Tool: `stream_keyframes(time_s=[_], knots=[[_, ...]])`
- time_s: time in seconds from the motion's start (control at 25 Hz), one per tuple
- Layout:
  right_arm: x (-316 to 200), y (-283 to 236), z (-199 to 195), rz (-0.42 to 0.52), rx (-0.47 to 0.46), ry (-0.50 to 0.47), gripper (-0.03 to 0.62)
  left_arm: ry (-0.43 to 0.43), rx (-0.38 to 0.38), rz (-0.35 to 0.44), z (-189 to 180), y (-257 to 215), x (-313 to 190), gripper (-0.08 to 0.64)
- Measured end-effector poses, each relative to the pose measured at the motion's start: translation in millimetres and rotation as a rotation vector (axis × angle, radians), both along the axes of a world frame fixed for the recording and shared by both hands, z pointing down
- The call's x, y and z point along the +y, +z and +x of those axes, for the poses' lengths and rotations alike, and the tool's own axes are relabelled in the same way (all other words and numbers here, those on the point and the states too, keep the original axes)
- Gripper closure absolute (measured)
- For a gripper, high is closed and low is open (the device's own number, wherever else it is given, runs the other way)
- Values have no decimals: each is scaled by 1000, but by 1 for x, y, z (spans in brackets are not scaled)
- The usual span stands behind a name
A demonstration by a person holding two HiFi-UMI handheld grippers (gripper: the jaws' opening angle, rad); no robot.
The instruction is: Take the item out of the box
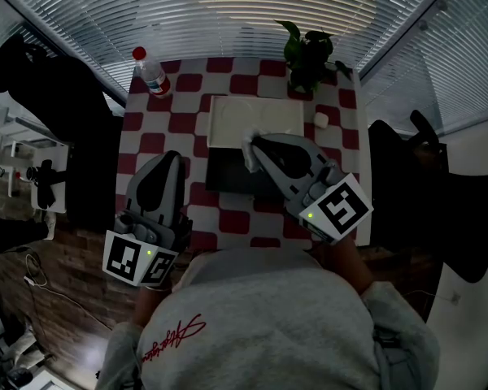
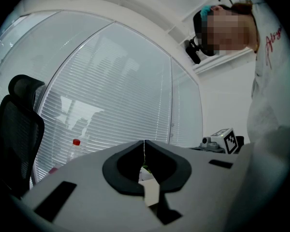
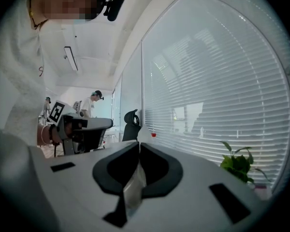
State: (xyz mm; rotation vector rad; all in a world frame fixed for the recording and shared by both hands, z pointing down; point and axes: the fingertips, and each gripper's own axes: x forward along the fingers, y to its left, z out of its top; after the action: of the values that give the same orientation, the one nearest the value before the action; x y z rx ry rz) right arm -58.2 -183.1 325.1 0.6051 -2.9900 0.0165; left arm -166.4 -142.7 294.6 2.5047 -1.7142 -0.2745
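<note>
A black box (image 1: 232,175) lies open on the checkered table (image 1: 159,124), its white lid (image 1: 256,119) folded back behind it. My right gripper (image 1: 251,146) hovers over the box, shut on a small white item (image 1: 249,140) at its tips. In the right gripper view that pale item (image 3: 134,185) shows as a strip pinched between the closed jaws. My left gripper (image 1: 173,158) is held to the left of the box with its jaws shut (image 2: 144,148) and nothing in them. The inside of the box is dark and partly hidden by the right gripper.
A potted plant (image 1: 307,55) stands at the table's far right corner, a red-capped bottle (image 1: 151,73) at the far left. A small white object (image 1: 321,119) sits right of the lid. Black office chairs (image 1: 61,112) flank the table. Window blinds run behind.
</note>
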Motion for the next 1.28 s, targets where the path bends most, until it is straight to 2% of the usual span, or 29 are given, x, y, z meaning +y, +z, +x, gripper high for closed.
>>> stream_keyframes(time_s=[1.28], knots=[[-7,-28,20,41,-142,40,572,13,1,1,5,1,-7,543]])
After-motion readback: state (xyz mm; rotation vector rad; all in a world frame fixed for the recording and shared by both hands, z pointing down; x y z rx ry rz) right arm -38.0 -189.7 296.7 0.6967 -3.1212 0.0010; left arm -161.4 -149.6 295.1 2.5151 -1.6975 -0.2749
